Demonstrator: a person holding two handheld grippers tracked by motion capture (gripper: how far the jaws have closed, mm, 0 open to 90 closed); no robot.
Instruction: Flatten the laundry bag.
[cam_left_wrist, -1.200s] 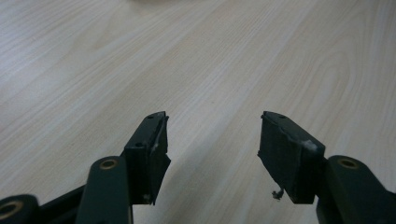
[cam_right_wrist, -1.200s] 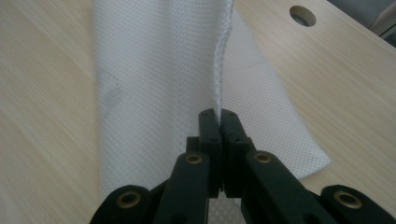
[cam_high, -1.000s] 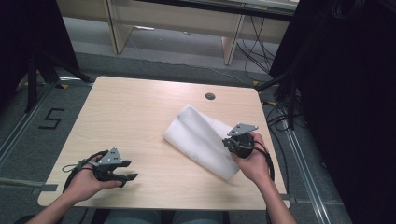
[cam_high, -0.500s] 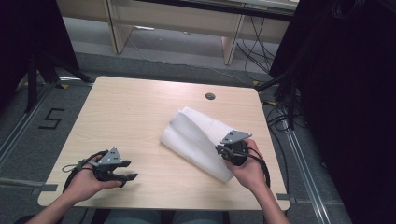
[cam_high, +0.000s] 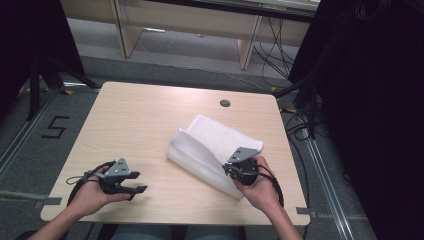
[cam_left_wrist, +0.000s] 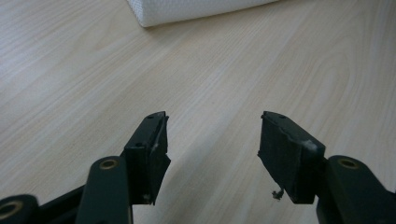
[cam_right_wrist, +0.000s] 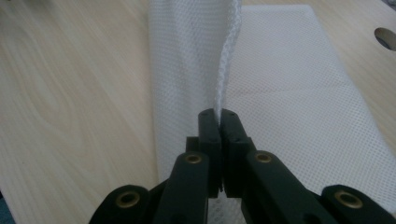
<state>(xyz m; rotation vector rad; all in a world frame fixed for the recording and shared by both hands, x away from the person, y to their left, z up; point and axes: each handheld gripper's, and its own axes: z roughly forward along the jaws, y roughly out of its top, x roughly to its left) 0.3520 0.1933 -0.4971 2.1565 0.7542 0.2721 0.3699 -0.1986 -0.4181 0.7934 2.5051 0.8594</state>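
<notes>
A white mesh cloth (cam_high: 210, 150) with a fine honeycomb weave lies right of centre on the pale wood-grain bench (cam_high: 135, 125), one layer lifted into a soft fold. The right gripper (cam_right_wrist: 218, 116) has its black jaws pressed tight on that raised edge. The left gripper (cam_left_wrist: 212, 140), near the bench's front left corner, holds its ribbed jaws apart over bare wood.

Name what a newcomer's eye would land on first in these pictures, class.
The white mesh cloth on the right half of the wooden table, one layer lifted and pinched in the shut right gripper. Then the left gripper, jaws open over bare wood near the table's front left.
</notes>
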